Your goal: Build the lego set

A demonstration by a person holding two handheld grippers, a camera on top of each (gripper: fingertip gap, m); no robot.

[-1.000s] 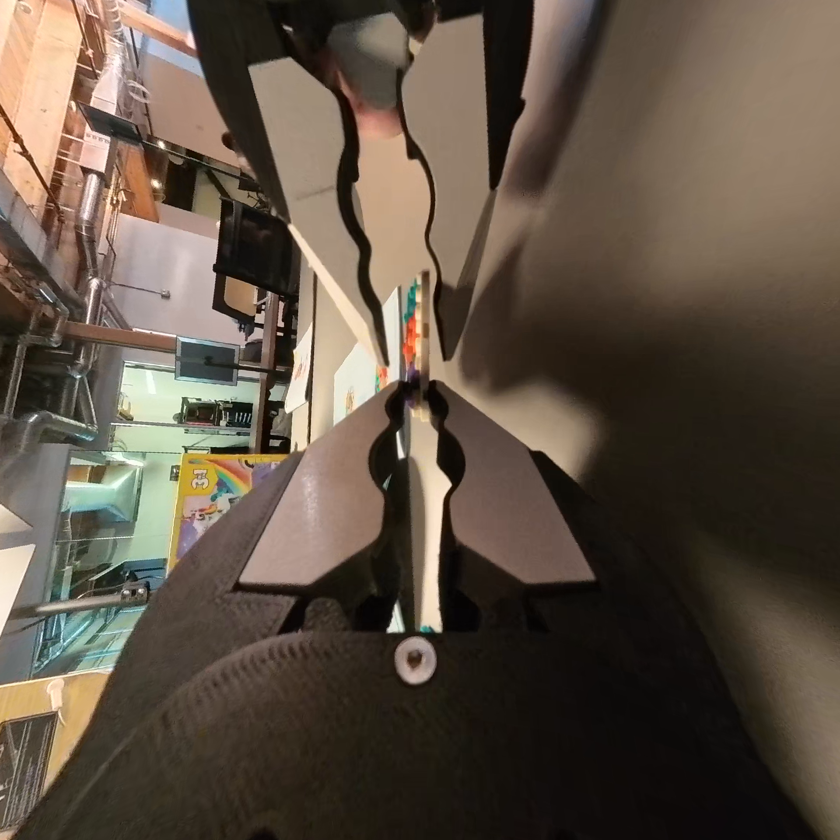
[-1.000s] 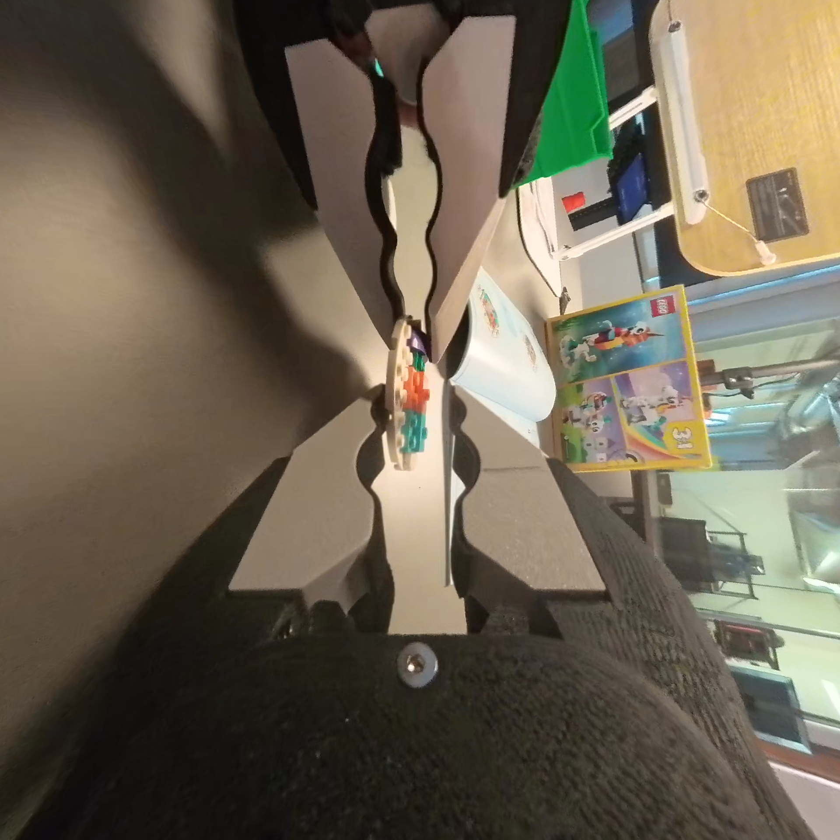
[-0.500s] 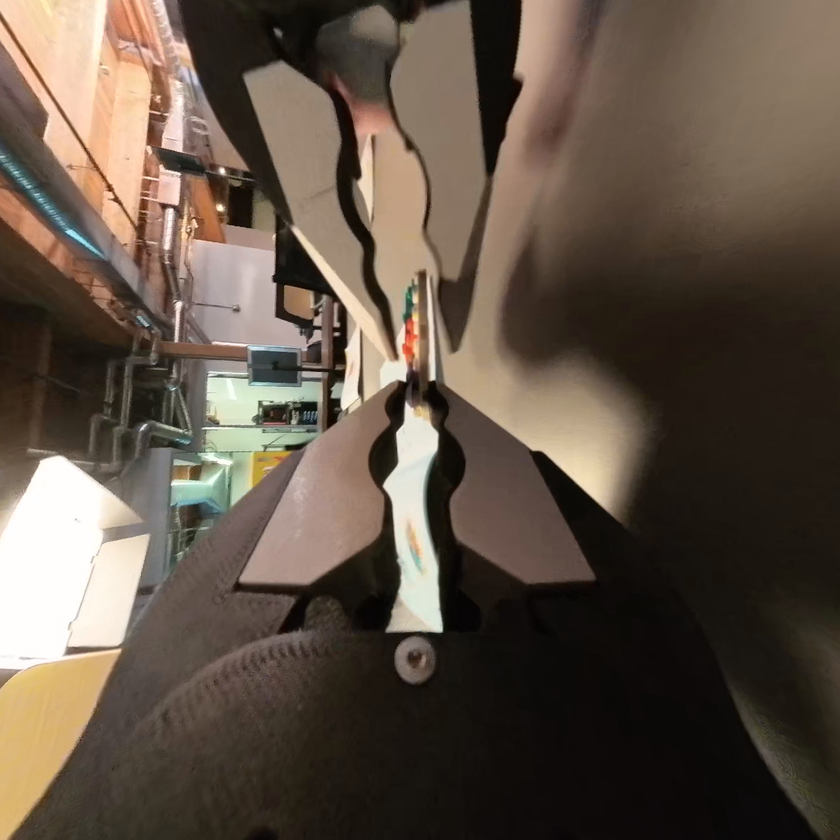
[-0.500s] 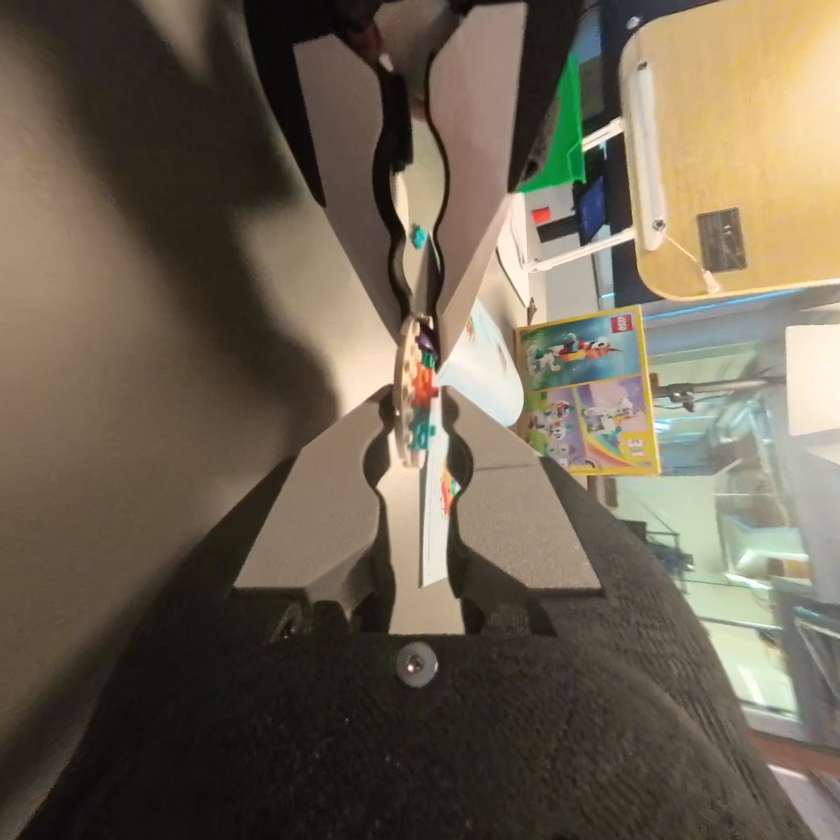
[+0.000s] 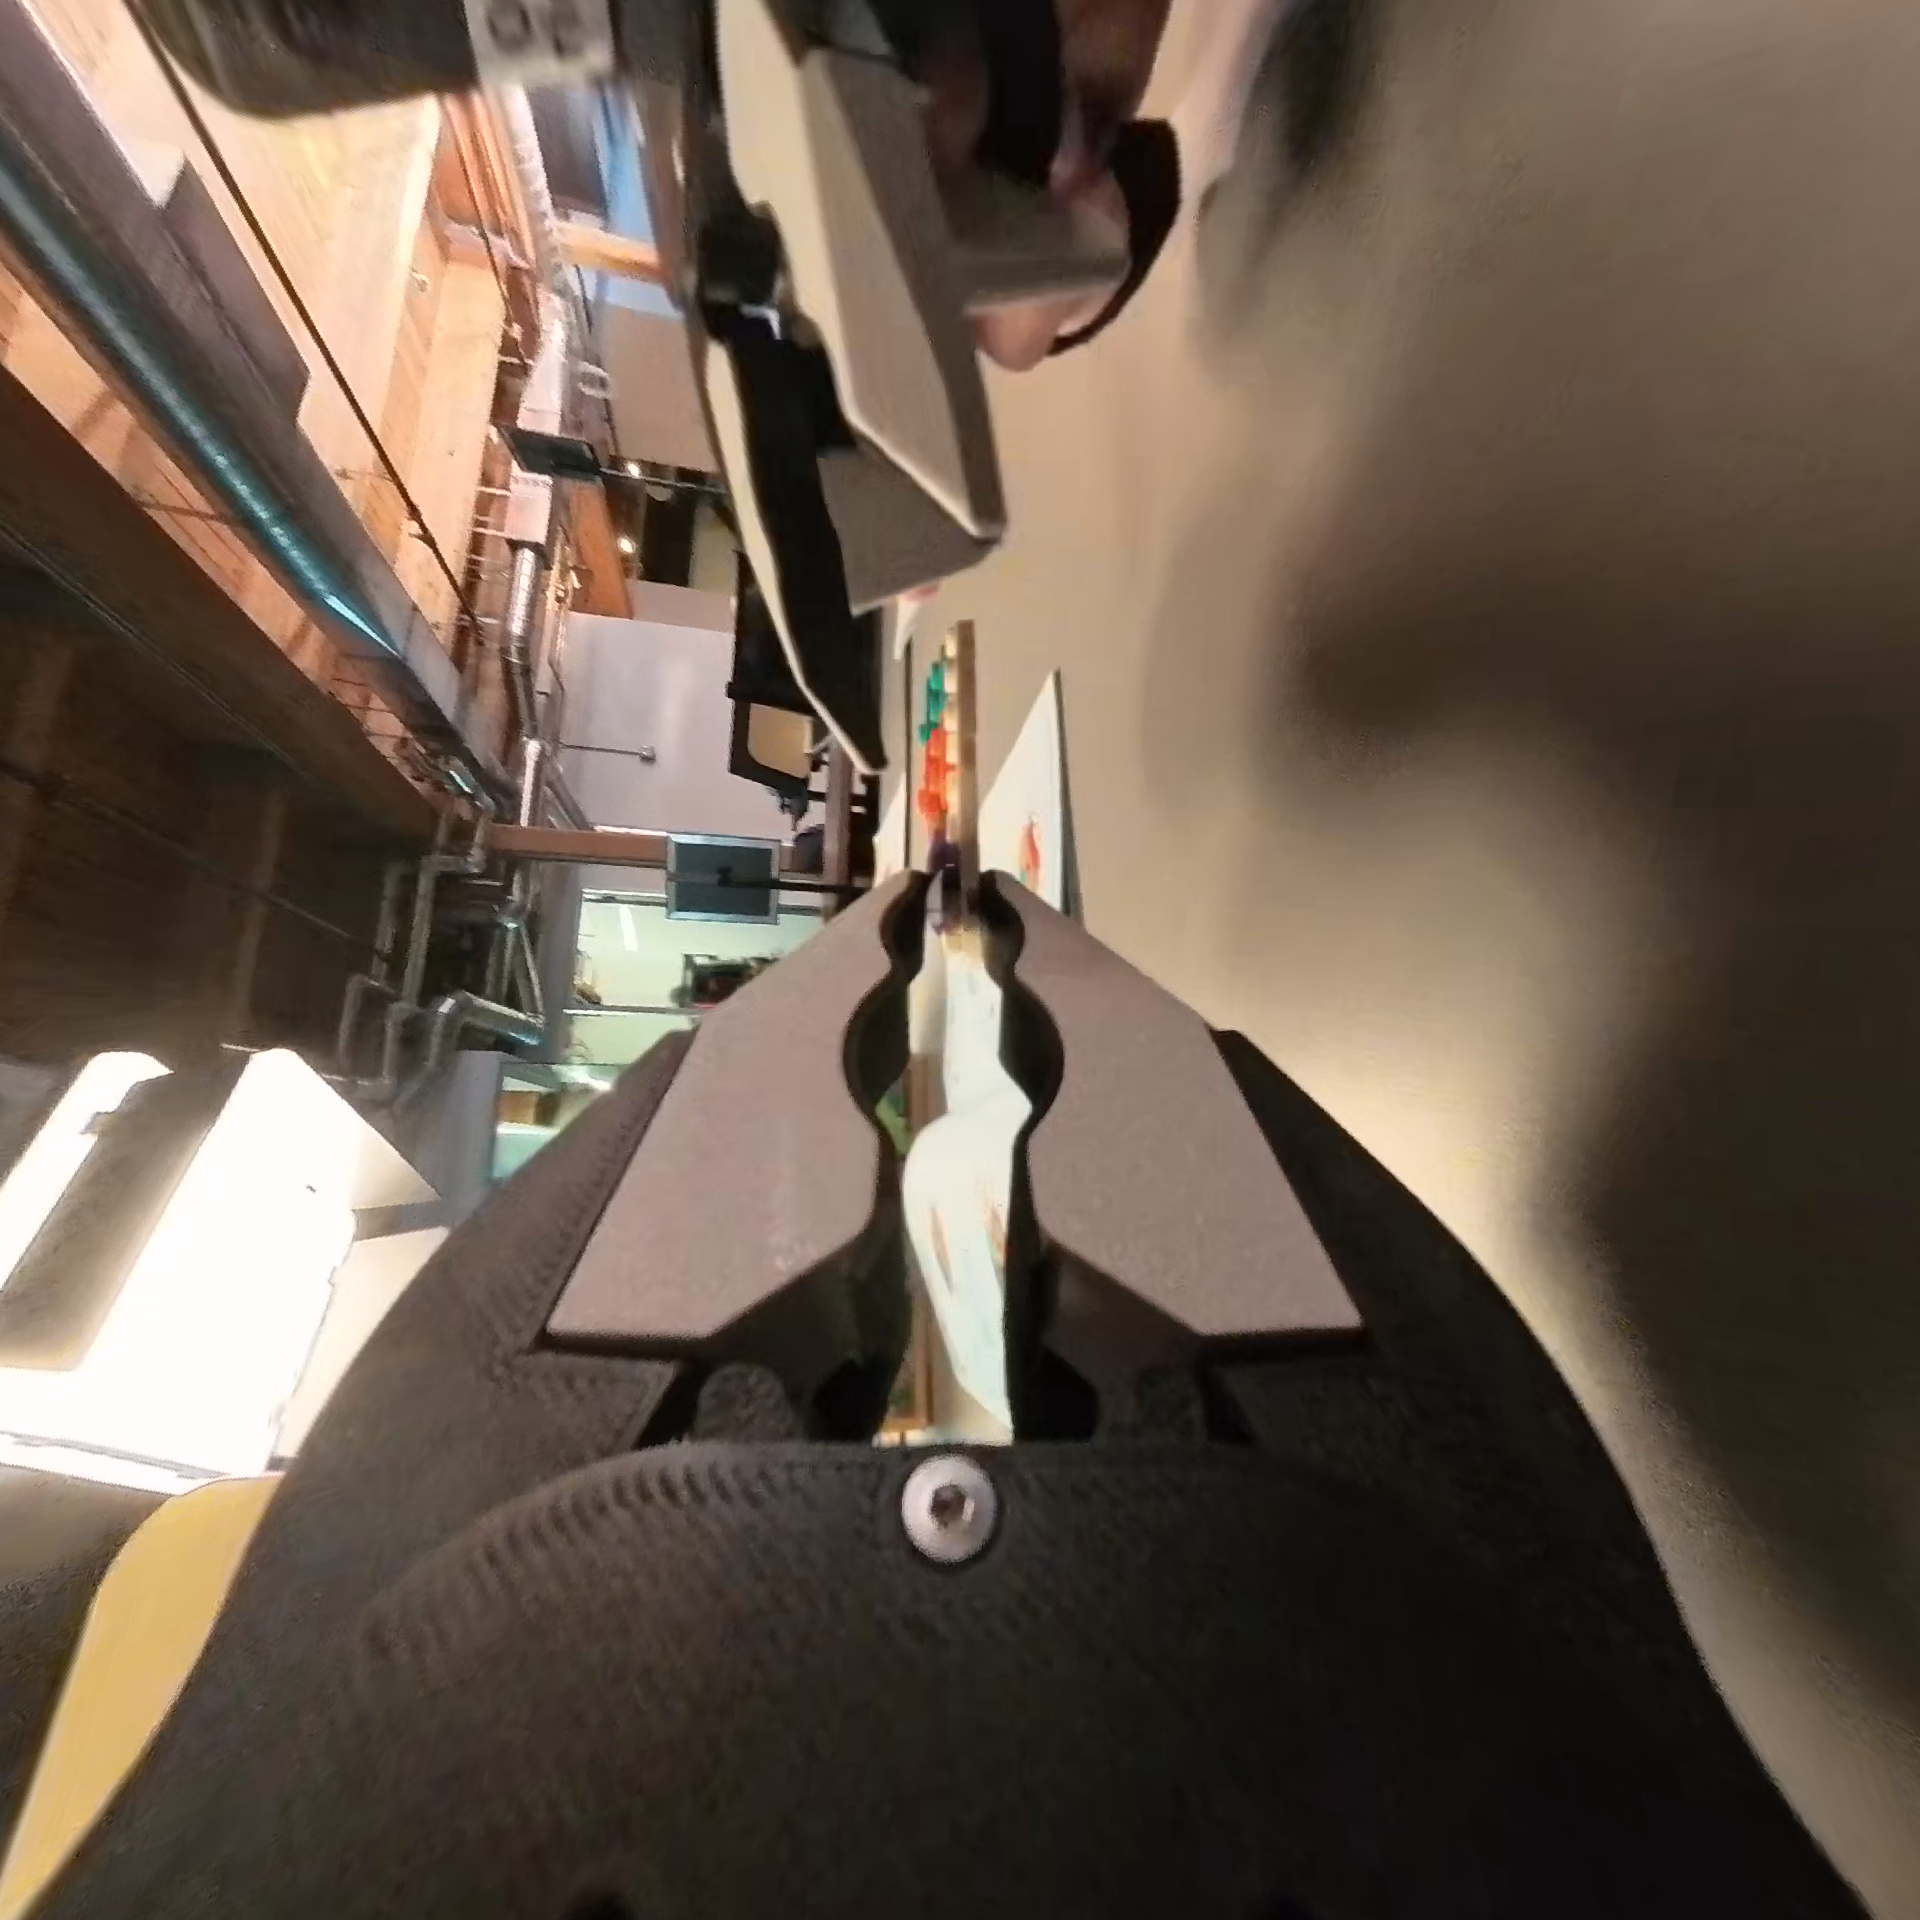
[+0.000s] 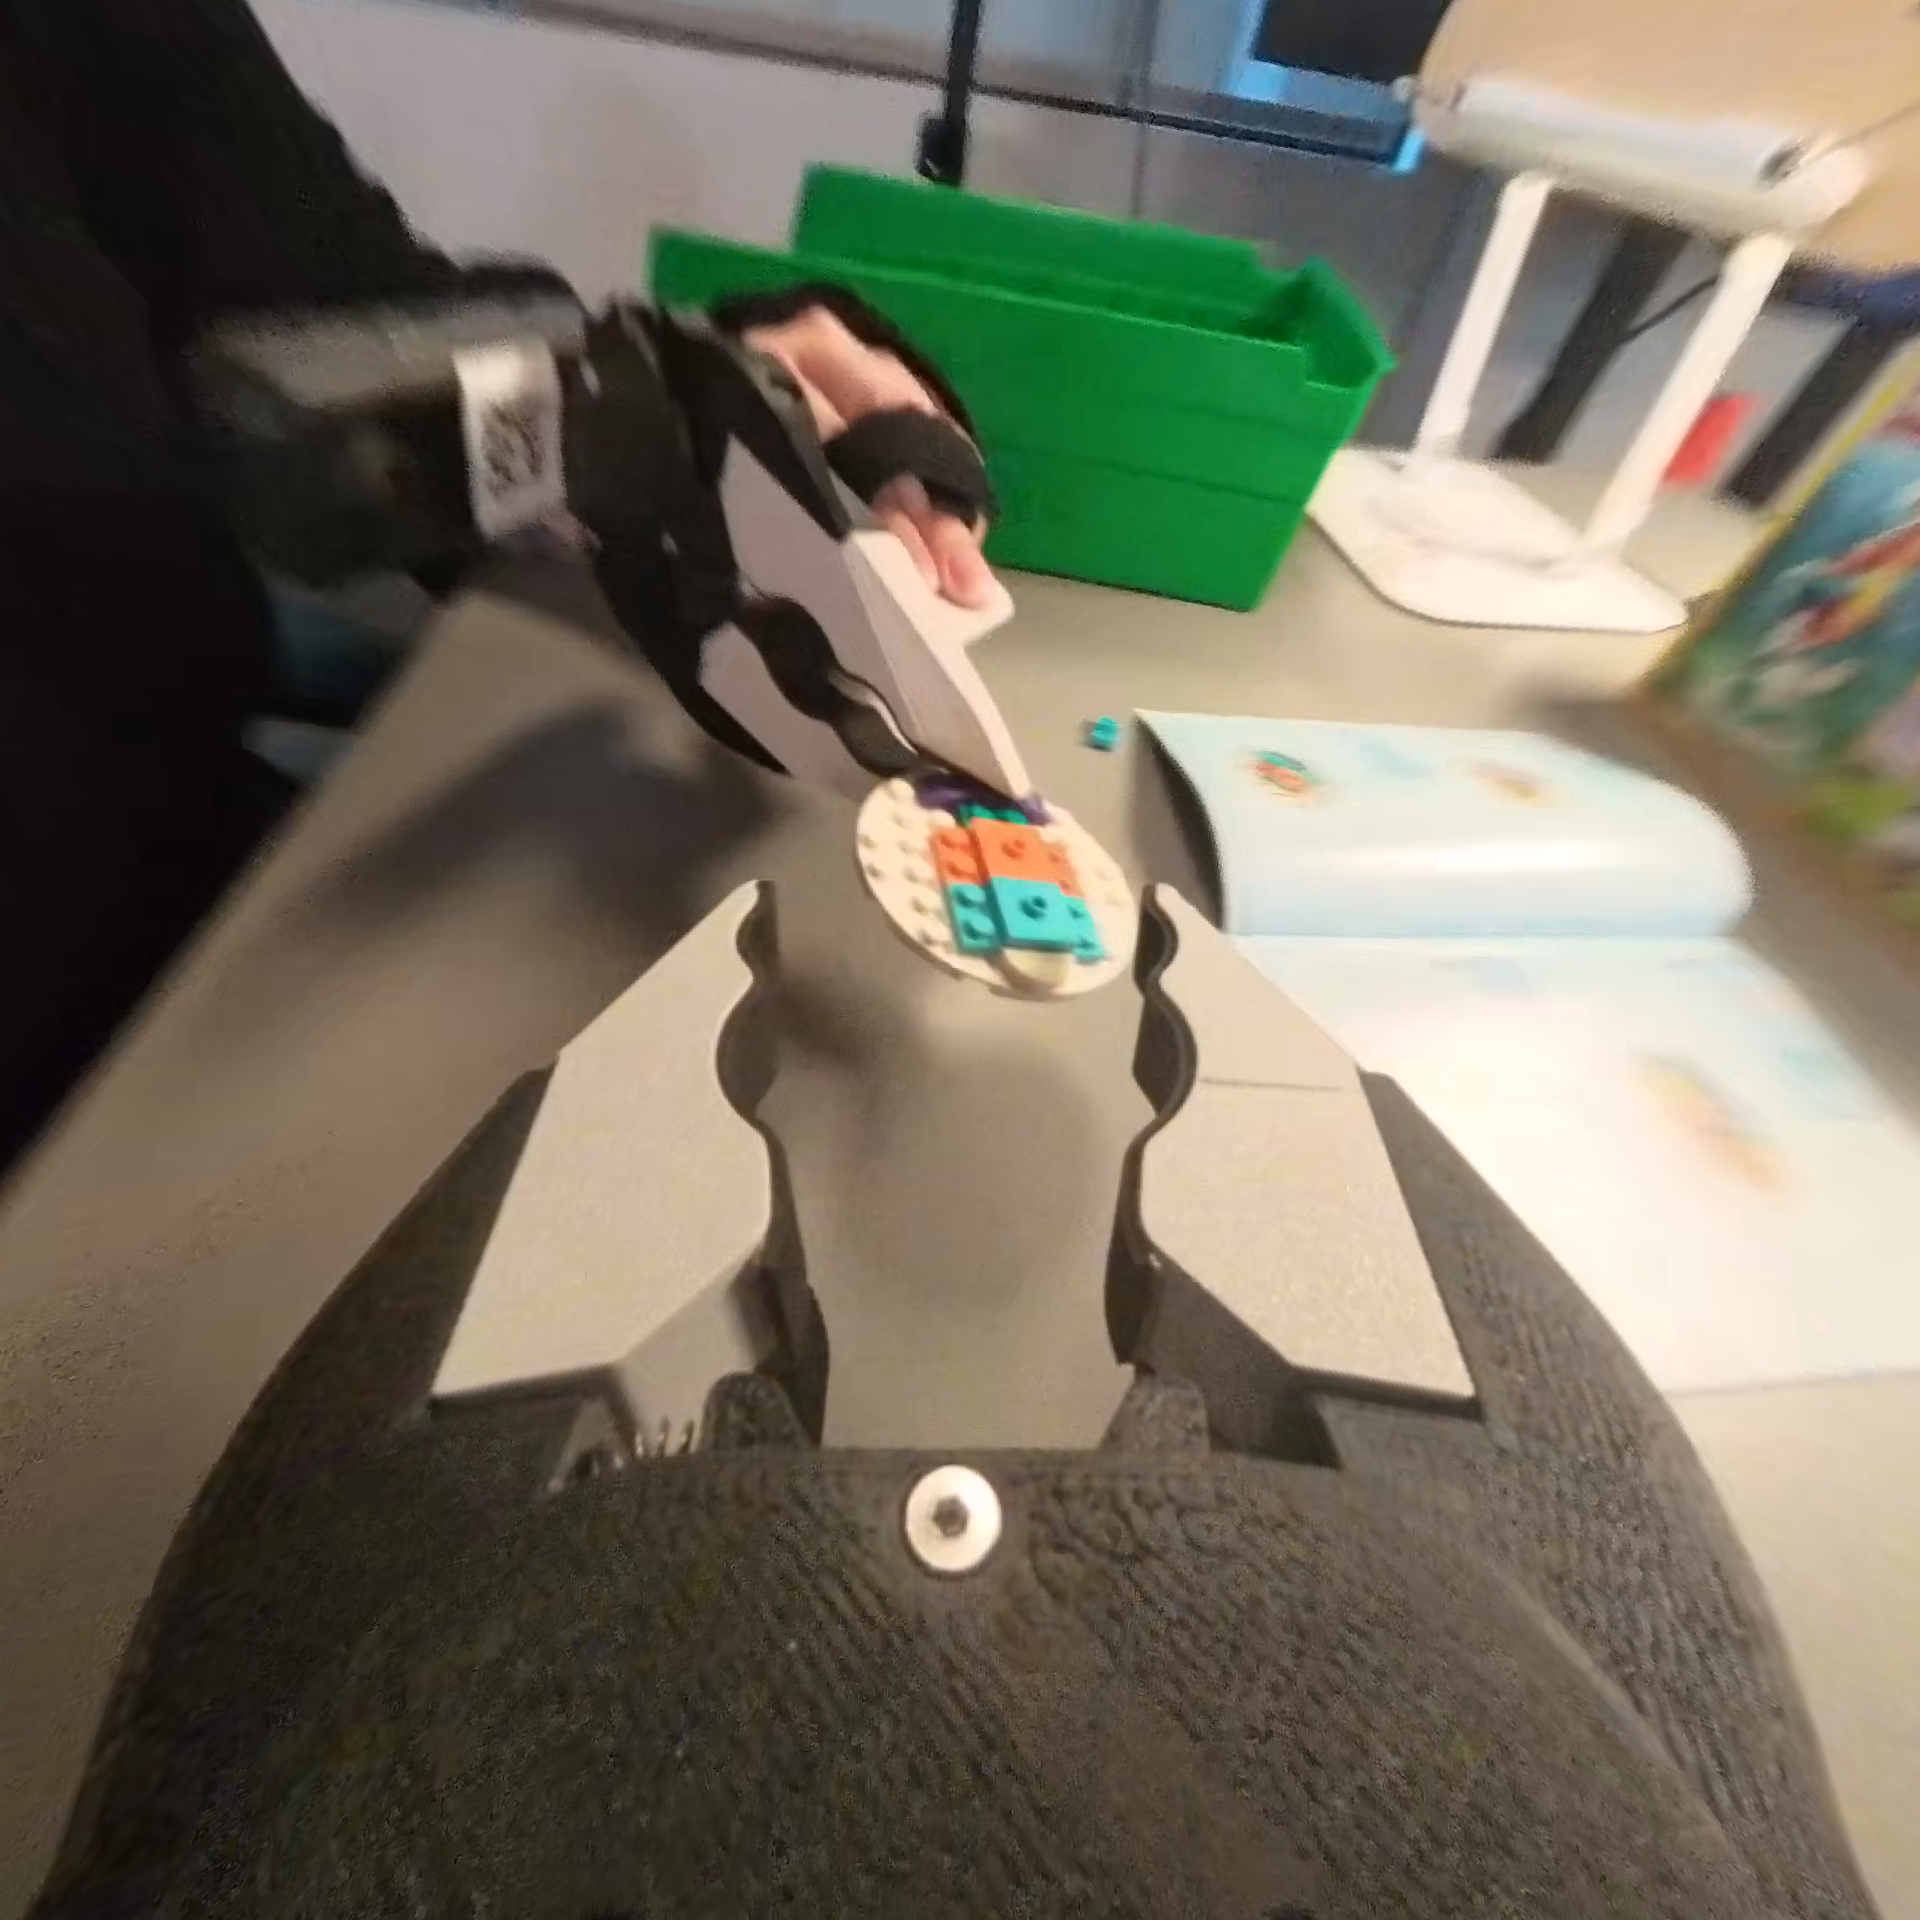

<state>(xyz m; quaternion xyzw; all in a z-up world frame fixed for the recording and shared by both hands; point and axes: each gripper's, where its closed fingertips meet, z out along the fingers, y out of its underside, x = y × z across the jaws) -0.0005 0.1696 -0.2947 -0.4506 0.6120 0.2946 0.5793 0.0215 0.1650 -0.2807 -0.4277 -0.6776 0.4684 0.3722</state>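
A round white lego plate (image 6: 1039, 961) carries orange, teal and purple bricks (image 6: 1003, 883). My left gripper (image 6: 971, 784), held by a gloved hand, is shut on the plate's far edge and holds it tilted above the grey table (image 6: 312, 1039). In the left wrist view the plate (image 5: 966, 727) is edge-on, pinched at the tips of my left gripper (image 5: 951, 899). My right gripper (image 6: 956, 896) is open and empty, its jaws wide apart just short of the plate's near edge. One of its fingers (image 5: 904, 395) shows at the top of the left wrist view.
An open instruction booklet (image 6: 1455, 852) lies right of the plate and also shows in the left wrist view (image 5: 1029, 790). A small teal brick (image 6: 1103, 734) lies on the table behind it. A green bin (image 6: 1091, 343), a white stand (image 6: 1507, 520) and the set's box (image 6: 1849, 582) stand at the back. Left and right tips are no more than a few centimetres apart.
My right gripper has let go of the plate, opened wide, pulled back and turned level. My left gripper still holds the plate's other edge.
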